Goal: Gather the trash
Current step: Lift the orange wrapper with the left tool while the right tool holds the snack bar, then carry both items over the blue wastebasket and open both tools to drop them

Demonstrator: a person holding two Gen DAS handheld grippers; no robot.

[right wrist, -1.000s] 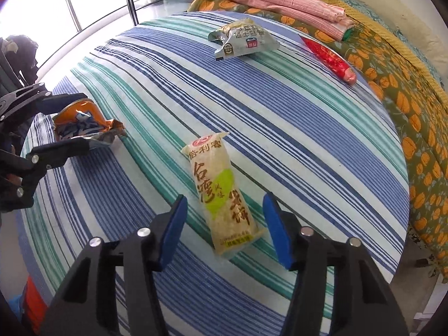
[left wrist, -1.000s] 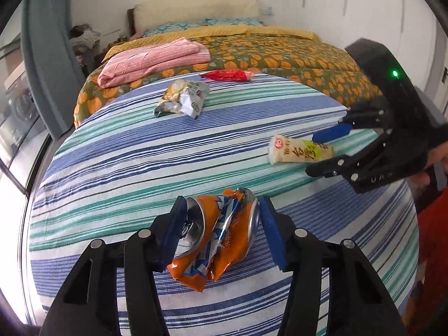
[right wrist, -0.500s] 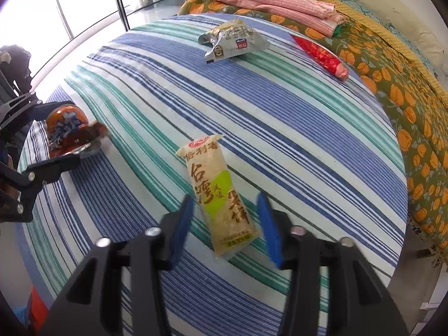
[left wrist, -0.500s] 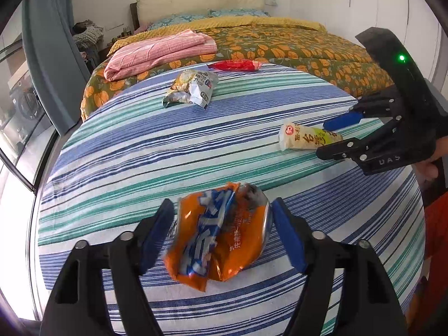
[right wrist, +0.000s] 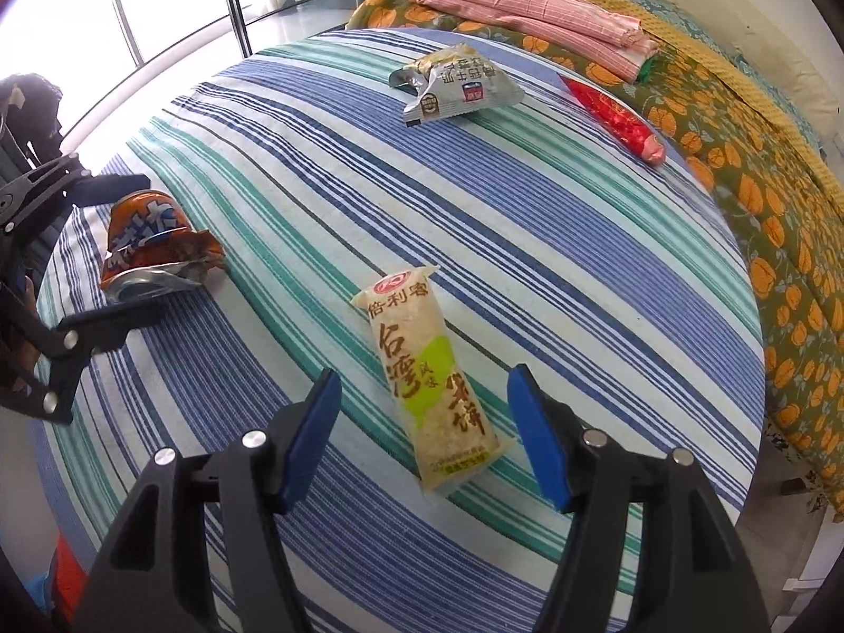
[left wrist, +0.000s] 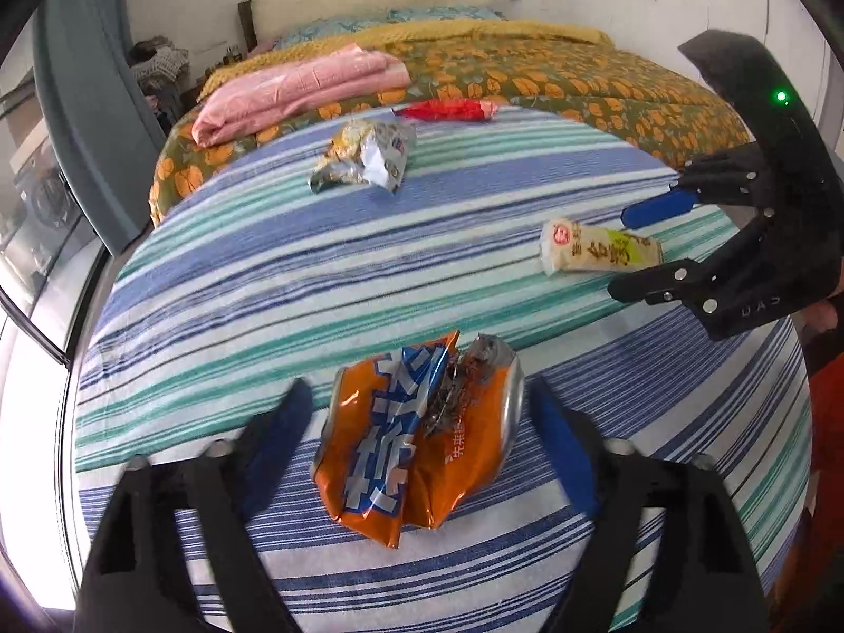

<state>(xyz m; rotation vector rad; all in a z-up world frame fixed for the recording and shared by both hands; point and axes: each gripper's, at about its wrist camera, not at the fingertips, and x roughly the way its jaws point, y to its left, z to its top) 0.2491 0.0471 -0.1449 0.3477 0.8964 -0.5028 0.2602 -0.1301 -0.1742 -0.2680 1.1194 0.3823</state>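
both grippers point steeply downward. left gripper (left wrist: 416, 443): jaws apart, just closing slightly, an object lying between the pads without contact. right gripper (right wrist: 424, 435): jaws apart, just opening, an object between the pads, untouched. both are positioned close together, side by side.

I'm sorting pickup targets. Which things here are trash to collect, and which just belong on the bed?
Trash:
crushed orange can
rice cracker packet
silver snack wrapper
red wrapper

Not trash:
folded pink cloth
striped sheet
orange floral bedspread
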